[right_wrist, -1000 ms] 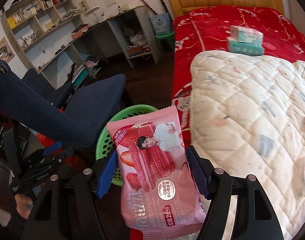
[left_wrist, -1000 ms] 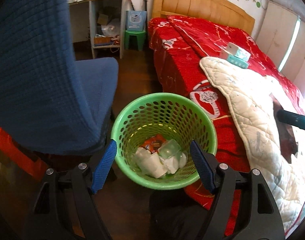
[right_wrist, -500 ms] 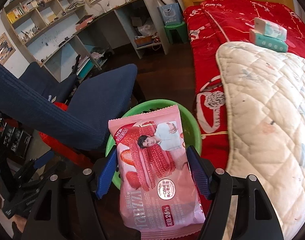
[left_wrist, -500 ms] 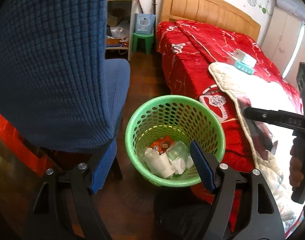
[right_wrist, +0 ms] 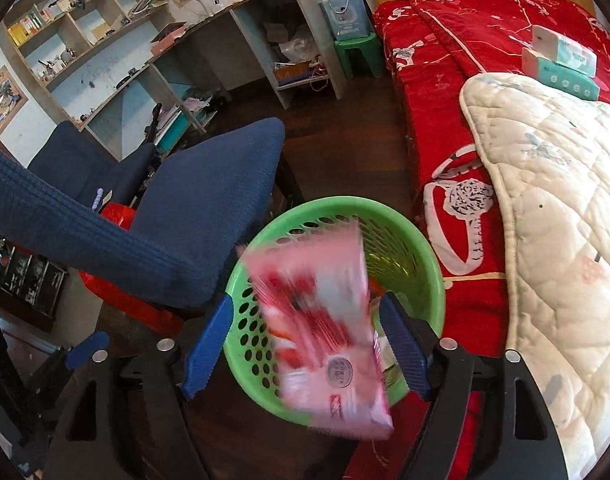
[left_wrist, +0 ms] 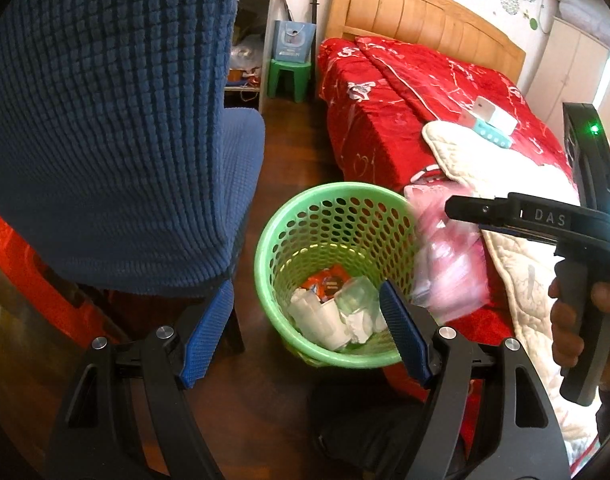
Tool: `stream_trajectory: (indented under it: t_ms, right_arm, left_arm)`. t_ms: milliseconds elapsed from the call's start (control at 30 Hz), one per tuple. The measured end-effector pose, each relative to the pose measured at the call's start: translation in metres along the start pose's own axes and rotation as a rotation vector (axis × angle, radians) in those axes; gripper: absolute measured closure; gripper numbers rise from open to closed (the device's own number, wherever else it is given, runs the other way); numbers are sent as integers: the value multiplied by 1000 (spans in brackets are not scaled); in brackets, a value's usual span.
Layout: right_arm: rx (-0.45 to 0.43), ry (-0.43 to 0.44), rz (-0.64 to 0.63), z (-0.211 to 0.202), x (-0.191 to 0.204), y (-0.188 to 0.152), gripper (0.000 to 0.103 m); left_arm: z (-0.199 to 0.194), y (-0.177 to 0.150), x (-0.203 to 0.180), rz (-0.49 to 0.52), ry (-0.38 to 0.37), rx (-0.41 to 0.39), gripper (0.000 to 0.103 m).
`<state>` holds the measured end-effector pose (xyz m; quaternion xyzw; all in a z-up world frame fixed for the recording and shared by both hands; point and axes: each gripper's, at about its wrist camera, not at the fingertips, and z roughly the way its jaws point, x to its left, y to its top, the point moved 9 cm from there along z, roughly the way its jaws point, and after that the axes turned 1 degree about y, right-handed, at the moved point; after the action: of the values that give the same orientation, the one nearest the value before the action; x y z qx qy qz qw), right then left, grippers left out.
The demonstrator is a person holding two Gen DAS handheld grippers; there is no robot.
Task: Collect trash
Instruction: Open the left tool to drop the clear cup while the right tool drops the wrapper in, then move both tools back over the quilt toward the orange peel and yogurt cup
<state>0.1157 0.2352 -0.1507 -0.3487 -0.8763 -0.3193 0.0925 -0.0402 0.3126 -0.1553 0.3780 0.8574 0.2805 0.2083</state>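
Note:
A green perforated basket (left_wrist: pixel 265 256) stands on the dark floor between chair and bed, holding white cups (left_wrist: pixel 325 320) and an orange wrapper (left_wrist: pixel 329 284). My left gripper (left_wrist: pixel 305 336) hangs just before it, open with nothing between its fingers. My right gripper (right_wrist: pixel 303 346) hovers over the basket (right_wrist: pixel 337 204) with its jaws opening. A pink strawberry snack bag (right_wrist: pixel 321 328) lies blurred between them, tilted and loose from the left pad, dropping toward the basket. In the left wrist view the bag (left_wrist: pixel 445 264) smears at the basket's right rim, under the right tool held by a hand (left_wrist: pixel 577 320).
A blue chair (left_wrist: pixel 125 140) crowds the basket's left side. A bed with a red cover (left_wrist: pixel 405 112) and a white quilt (right_wrist: pixel 565 200) borders the right, with tissue boxes (right_wrist: pixel 561 60) on it. Desk shelves (right_wrist: pixel 105 60) and a green stool (left_wrist: pixel 289 76) stand at the back.
My right gripper has come down over the basket and its jaws have widened. The pink bag, firmly held before, now slips and blurs. The left gripper has barely shifted.

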Motion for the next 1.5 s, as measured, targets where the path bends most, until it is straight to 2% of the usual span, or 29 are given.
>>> stream_trajectory:
  t_ms: [333, 767, 1067, 1500]
  right_arm:
    - [-12, -10, -5, -14, -6, -2, 28]
    - [-86, -82, 25, -70, -50, -12, 21]
    - [-133, -168, 82, -116, -109, -21, 20]
    - [-170, -361, 160, -190, -231, -42, 20]
  left_arm:
    - [-2, 2, -6, 2, -7, -5, 28]
    - [-13, 7, -43, 58, -43, -22, 26]
    - [-14, 6, -77, 111, -73, -17, 26]
    - [-8, 4, -134, 182, -116, 9, 26]
